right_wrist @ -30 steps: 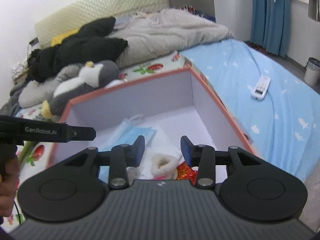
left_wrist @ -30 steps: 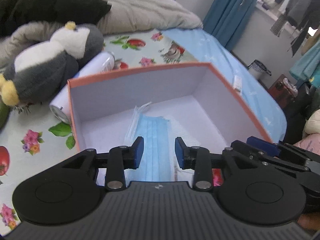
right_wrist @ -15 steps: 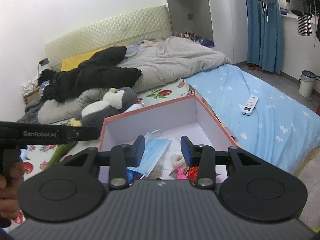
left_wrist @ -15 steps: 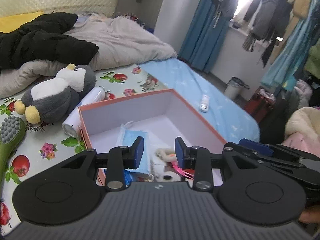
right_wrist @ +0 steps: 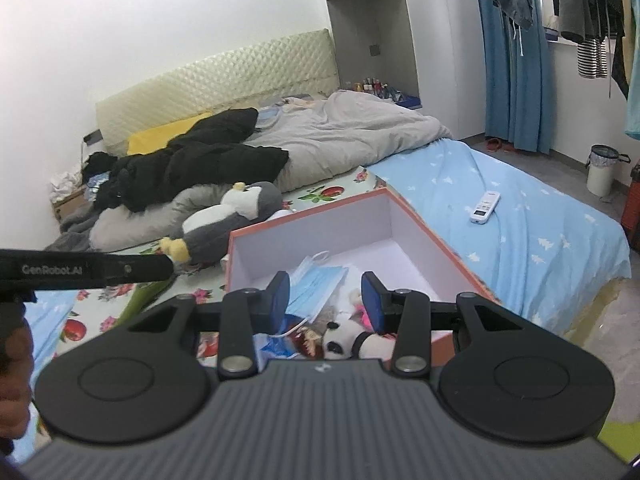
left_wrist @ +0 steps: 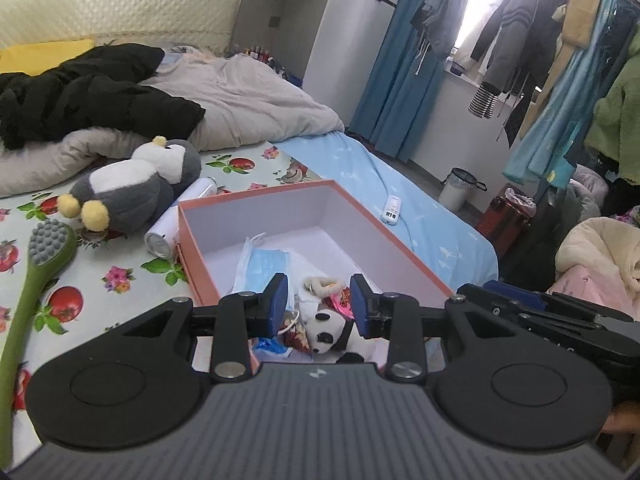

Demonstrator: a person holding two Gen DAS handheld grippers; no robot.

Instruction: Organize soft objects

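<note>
An open orange-rimmed box (left_wrist: 384, 224) (right_wrist: 432, 232) with white inside walls sits on the bed. In it lie a blue face mask (left_wrist: 264, 266) (right_wrist: 320, 280), a small panda plush (left_wrist: 332, 334) (right_wrist: 340, 340), a pink item (left_wrist: 340, 300) and other small soft things. My left gripper (left_wrist: 319, 304) is open and empty, above the box's near end. My right gripper (right_wrist: 325, 299) is open and empty, also above the near end. A grey and white penguin plush (left_wrist: 132, 188) (right_wrist: 228, 224) lies on the bed left of the box.
A white spray can (left_wrist: 168, 232) lies against the box's left wall. A green long-handled brush (left_wrist: 36, 276) lies at the left. A white remote (left_wrist: 391, 210) (right_wrist: 485, 208) rests on the blue sheet. Grey duvet and black coat (right_wrist: 192, 164) lie behind. Bins and hung clothes stand at the right.
Both grippers have pulled up and back from the box, so more of the bed and room shows. The panda plush and the box's near end have come into view. Both stay open.
</note>
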